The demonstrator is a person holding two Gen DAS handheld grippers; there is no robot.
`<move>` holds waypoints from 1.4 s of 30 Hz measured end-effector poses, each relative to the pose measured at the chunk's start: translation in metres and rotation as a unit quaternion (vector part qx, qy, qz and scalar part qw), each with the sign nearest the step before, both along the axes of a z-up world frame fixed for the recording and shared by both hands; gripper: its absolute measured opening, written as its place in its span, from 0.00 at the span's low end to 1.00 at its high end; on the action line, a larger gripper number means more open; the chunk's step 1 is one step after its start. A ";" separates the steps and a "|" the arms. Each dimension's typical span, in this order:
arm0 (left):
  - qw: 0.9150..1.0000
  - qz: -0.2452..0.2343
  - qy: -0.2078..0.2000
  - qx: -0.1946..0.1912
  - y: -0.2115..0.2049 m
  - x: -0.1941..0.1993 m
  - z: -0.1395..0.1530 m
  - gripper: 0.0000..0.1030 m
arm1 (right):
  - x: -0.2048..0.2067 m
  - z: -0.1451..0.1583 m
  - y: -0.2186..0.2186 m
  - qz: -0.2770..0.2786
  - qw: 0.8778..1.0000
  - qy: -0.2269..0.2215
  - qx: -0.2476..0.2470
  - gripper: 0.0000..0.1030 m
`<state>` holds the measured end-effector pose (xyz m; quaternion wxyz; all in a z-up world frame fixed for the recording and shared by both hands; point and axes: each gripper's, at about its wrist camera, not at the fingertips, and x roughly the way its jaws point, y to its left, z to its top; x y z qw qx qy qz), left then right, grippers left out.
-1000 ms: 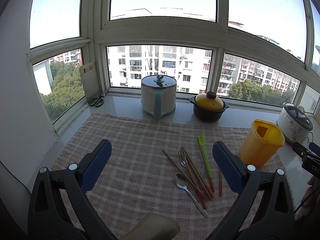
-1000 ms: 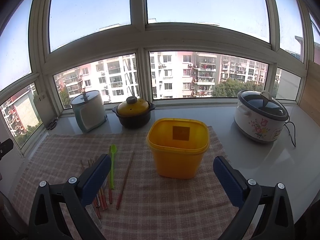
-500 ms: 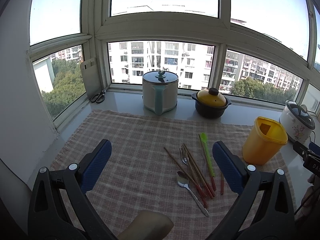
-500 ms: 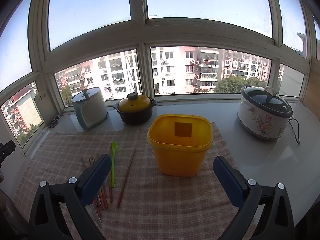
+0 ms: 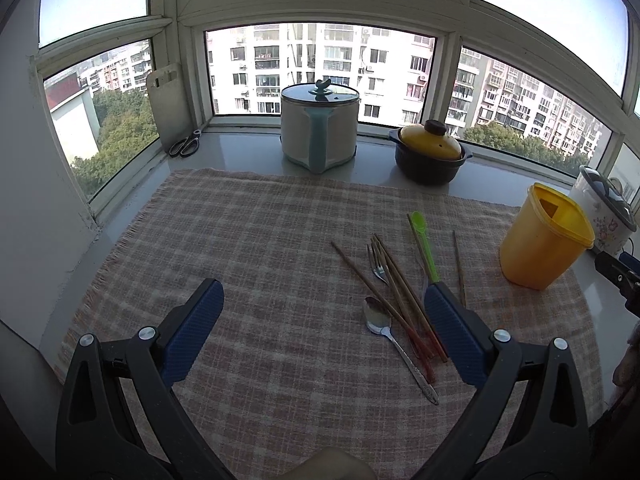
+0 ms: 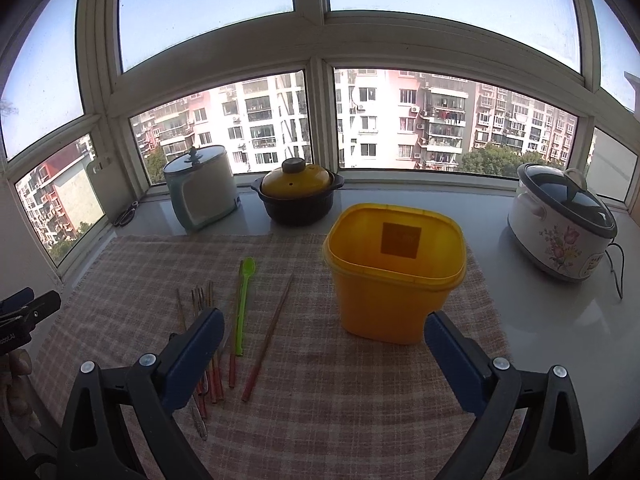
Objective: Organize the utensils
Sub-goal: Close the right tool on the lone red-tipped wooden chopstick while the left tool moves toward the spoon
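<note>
Loose utensils lie on the checked cloth point(image 5: 260, 240): a metal spoon point(image 5: 384, 328), a fork point(image 5: 377, 264), several red-brown chopsticks point(image 5: 396, 292), and a green plastic spoon point(image 5: 424, 240). One chopstick point(image 6: 268, 340) lies apart, nearer the empty yellow container point(image 6: 394, 272). The green spoon point(image 6: 242, 300) also shows in the right wrist view. My left gripper point(image 5: 320, 312) is open and empty above the cloth, its right finger over the utensil pile. My right gripper point(image 6: 320, 340) is open and empty, in front of the yellow container point(image 5: 540, 236).
On the sill stand a white-and-teal pot point(image 5: 318, 128), a black pot with a yellow lid point(image 5: 430, 156), a floral rice cooker point(image 6: 560, 224), scissors point(image 5: 185, 146) and a cutting board point(image 5: 168, 104). Windows close off the back and left.
Both grippers have moved forward and slightly lower; the utensils and yellow container look nearer. Both stay open. Nothing on the cloth has moved.
</note>
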<state>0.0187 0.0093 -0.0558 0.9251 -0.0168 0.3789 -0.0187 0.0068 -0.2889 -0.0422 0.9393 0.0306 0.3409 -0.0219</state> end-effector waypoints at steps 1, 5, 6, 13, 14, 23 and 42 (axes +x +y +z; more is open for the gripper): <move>1.000 -0.004 0.009 -0.003 0.000 0.001 -0.006 0.92 | 0.002 -0.003 0.001 0.005 1.000 0.005 0.002 0.98; 0.997 -0.021 0.059 -0.038 0.001 0.006 -0.033 0.80 | 0.014 -0.020 0.001 0.026 0.998 0.043 0.040 0.89; 0.996 -0.027 0.073 -0.050 0.001 0.008 -0.039 0.78 | 0.018 -0.025 0.001 0.028 0.997 0.054 0.053 0.86; 0.985 -0.057 0.131 -0.101 -0.003 0.022 -0.068 0.65 | 0.040 -0.051 0.010 0.059 0.989 0.102 0.094 0.76; 0.983 -0.060 0.136 -0.106 -0.005 0.025 -0.072 0.60 | 0.044 -0.055 0.013 0.065 0.987 0.111 0.096 0.74; 0.972 -0.092 0.170 -0.132 -0.008 0.067 -0.103 0.36 | 0.072 -0.081 0.031 0.090 0.973 0.166 0.132 0.49; 0.948 -0.167 0.213 -0.170 -0.007 0.119 -0.143 0.26 | 0.117 -0.133 0.050 0.025 0.962 0.235 0.136 0.23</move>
